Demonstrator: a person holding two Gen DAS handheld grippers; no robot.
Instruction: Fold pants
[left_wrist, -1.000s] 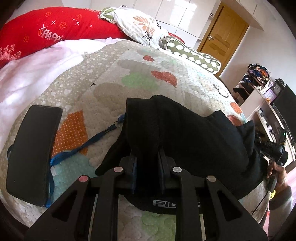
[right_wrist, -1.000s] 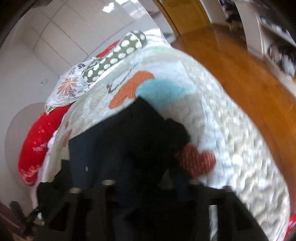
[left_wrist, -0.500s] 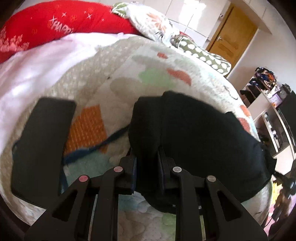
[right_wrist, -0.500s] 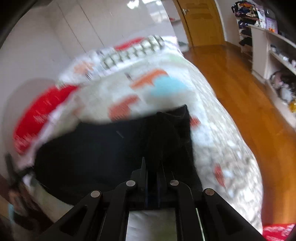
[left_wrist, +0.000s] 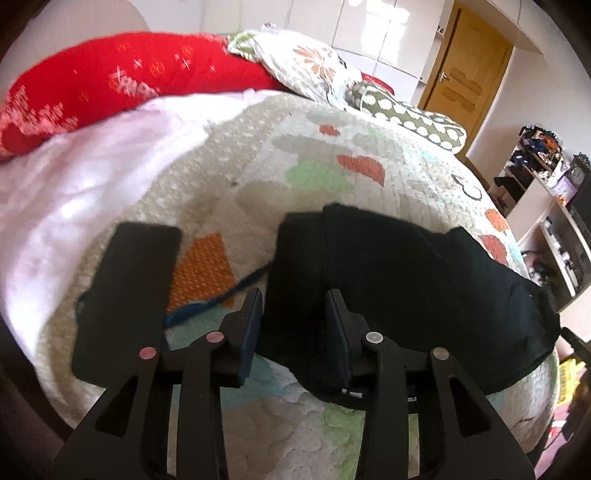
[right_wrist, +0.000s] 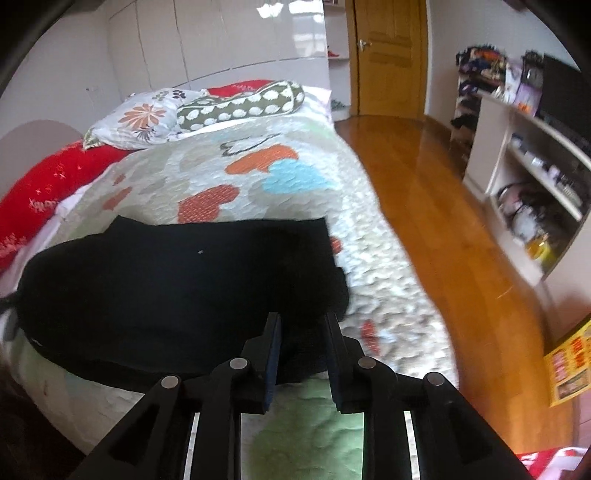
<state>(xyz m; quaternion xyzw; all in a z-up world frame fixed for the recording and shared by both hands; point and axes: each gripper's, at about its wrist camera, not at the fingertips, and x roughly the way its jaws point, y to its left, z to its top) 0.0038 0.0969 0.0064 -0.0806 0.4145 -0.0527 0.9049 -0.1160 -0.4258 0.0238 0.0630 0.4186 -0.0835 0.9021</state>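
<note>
The black pants (left_wrist: 399, 280) lie folded flat on the patterned quilt (left_wrist: 258, 177), and show in the right wrist view (right_wrist: 177, 280) too. My left gripper (left_wrist: 295, 317) is open, its fingers either side of the pants' near left end, with cloth lying loose between them. My right gripper (right_wrist: 301, 332) is open over the pants' near right corner, also with loose cloth between the fingers.
A black phone-like slab (left_wrist: 129, 295) and a blue lanyard (left_wrist: 207, 306) lie left of the pants. Red, floral and dotted pillows (left_wrist: 125, 77) sit at the bed's head. Wooden floor (right_wrist: 443, 221), a door (right_wrist: 388, 55) and shelves (right_wrist: 535, 177) are to the right.
Both grippers have opened and let go of the pants, which now lie flat on the quilt. Both have drawn back a little.
</note>
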